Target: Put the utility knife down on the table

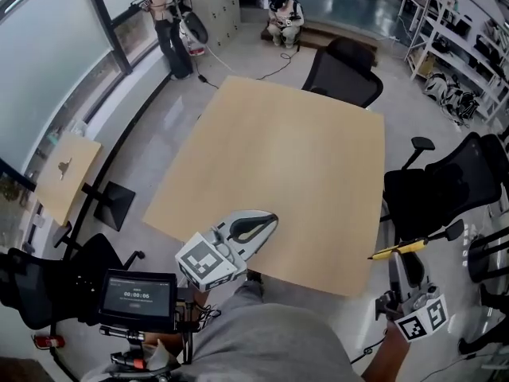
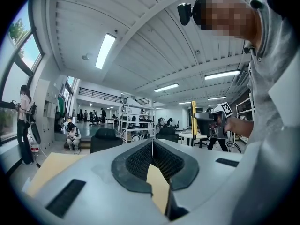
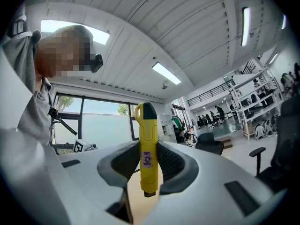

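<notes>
A yellow utility knife [image 1: 406, 247] with a black end is clamped crosswise in my right gripper [image 1: 400, 255], which is shut on it. It hangs in the air just off the right front corner of the light wooden table [image 1: 286, 165], apart from the top. The right gripper view shows the knife [image 3: 148, 149] standing upright between the dark pads [image 3: 176, 165]. My left gripper [image 1: 268, 222] is shut with nothing in it, and hovers over the table's front edge. In the left gripper view its jaws [image 2: 152, 143] meet, and the knife [image 2: 193, 118] shows far right.
Black office chairs stand at the table's far side [image 1: 343, 72] and to the right [image 1: 445, 183]; another [image 1: 40, 289] is at lower left. A timer tablet [image 1: 137, 296] sits near my body. A small wooden side table [image 1: 67, 172] stands left. Two people [image 1: 167, 22] are at the back.
</notes>
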Tool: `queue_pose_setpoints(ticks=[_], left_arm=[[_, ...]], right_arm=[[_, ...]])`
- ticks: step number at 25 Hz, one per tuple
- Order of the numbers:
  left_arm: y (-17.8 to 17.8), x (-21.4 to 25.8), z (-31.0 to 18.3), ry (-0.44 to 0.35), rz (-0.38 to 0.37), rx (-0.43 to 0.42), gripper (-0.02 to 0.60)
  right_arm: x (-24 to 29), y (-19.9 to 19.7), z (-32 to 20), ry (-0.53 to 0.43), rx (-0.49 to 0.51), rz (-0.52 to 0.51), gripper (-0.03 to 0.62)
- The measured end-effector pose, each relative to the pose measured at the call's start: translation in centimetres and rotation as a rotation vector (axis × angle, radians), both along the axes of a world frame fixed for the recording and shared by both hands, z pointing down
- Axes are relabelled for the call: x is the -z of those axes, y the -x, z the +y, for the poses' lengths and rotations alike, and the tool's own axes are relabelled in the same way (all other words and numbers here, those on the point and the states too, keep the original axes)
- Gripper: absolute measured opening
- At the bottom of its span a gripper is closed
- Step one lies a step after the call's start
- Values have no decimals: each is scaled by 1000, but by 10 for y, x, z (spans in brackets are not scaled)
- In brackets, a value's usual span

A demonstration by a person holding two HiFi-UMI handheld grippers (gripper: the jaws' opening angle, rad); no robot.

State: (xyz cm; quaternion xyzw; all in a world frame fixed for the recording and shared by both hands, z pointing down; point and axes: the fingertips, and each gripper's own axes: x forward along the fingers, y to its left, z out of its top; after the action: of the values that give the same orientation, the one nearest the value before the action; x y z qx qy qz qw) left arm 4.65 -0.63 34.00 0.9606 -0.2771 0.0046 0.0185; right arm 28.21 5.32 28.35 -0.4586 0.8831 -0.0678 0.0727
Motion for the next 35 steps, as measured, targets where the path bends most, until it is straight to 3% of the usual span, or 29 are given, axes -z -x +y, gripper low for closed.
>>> queue_pose_setpoints(ticks=[7,13,29,35], left_arm=[[-9,11,-27,13,-4,-6,6],[6,-7,-90,25,2,-41,6],[29,-18,-199,36,27,-135,5],[30,-20,-215,50,32,-133,6]], right_arm=[[11,-4,-29,12,4,-6,117],[-6,17,-91,22,-19,2,117],[-3,54,-196,21,-85,51,117],[-1,60,-221,29,-69,54,117]])
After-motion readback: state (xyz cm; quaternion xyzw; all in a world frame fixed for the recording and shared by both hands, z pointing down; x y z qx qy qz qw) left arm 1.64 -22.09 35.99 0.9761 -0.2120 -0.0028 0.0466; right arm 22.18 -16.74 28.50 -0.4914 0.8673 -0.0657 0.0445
